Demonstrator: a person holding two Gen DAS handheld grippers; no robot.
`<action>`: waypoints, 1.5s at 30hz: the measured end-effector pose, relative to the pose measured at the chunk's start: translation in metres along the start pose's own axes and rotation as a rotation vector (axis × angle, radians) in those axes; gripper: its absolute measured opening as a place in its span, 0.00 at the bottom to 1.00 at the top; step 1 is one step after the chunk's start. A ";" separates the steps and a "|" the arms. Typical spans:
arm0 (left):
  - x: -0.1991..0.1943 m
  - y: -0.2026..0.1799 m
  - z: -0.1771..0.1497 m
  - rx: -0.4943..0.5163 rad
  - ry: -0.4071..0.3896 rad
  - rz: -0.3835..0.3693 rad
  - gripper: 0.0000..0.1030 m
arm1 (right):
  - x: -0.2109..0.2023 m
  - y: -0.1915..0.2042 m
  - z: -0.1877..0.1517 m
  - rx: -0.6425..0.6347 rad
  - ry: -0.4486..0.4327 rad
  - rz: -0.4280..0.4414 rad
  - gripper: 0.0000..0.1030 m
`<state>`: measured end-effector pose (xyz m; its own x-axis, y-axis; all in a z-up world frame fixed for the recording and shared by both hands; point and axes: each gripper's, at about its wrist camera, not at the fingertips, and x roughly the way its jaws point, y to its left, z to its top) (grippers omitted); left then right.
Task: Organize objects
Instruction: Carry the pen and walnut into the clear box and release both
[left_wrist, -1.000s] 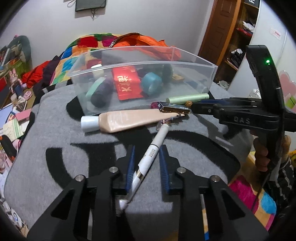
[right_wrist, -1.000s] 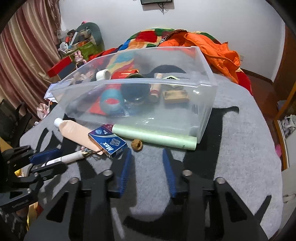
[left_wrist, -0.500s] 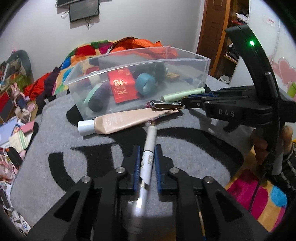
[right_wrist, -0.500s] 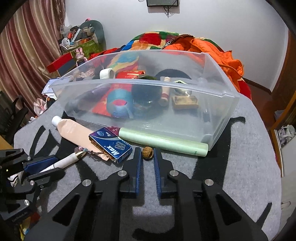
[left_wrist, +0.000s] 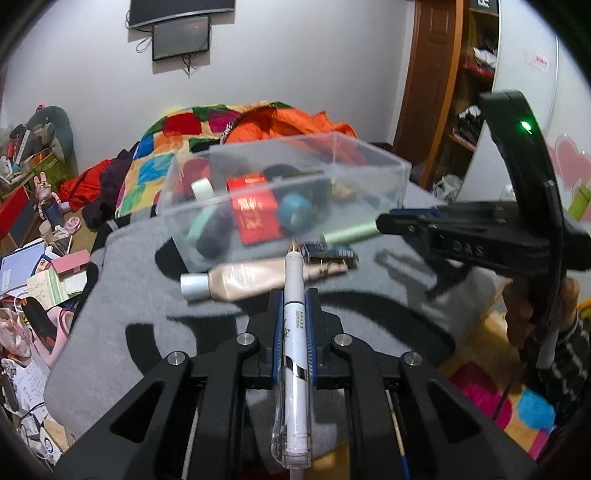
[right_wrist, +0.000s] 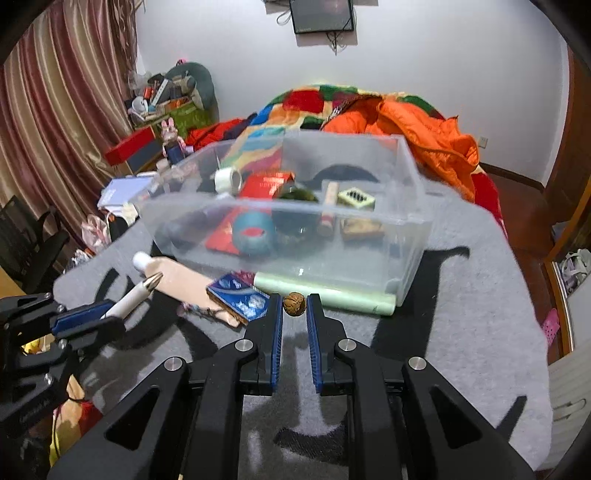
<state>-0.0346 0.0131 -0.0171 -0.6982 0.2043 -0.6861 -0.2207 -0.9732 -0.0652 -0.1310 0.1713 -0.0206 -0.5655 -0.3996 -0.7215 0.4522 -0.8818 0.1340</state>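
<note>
My left gripper (left_wrist: 294, 295) is shut on a white pen (left_wrist: 293, 321), lifted off the grey mat, gold tip pointing toward the clear plastic bin (left_wrist: 369, 173). In the right wrist view the same pen (right_wrist: 135, 295) shows at the left in that gripper (right_wrist: 107, 314). My right gripper (right_wrist: 294, 301) is shut on a small brown walnut (right_wrist: 294, 303), raised just in front of the bin (right_wrist: 410, 236). On the mat lie a beige tube (left_wrist: 258, 278), a blue box (right_wrist: 240, 301) and a pale green roll (right_wrist: 325, 295). The bin holds a red packet, tape rolls and other items.
The grey patterned mat (right_wrist: 461, 332) covers the work surface. Behind the bin lie a colourful quilt (right_wrist: 314, 99) and an orange jacket (right_wrist: 424, 140). Clutter fills the floor at the left (left_wrist: 33, 266). A person's hand (left_wrist: 524, 306) holds the right gripper's handle.
Both grippers closed, the left on the pen and the right on the walnut. Both then rose off the mat with their objects.
</note>
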 end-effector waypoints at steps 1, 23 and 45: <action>0.000 0.001 0.005 -0.008 -0.009 -0.002 0.10 | -0.003 0.000 0.002 0.003 -0.010 0.002 0.11; -0.005 0.022 0.086 -0.065 -0.159 0.004 0.10 | -0.033 -0.005 0.060 -0.014 -0.182 -0.034 0.11; 0.057 0.031 0.126 -0.052 -0.050 -0.003 0.10 | 0.027 -0.025 0.077 0.025 -0.070 -0.076 0.11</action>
<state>-0.1674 0.0075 0.0331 -0.7307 0.2114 -0.6491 -0.1885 -0.9764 -0.1057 -0.2109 0.1631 0.0092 -0.6446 -0.3466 -0.6815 0.3888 -0.9161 0.0982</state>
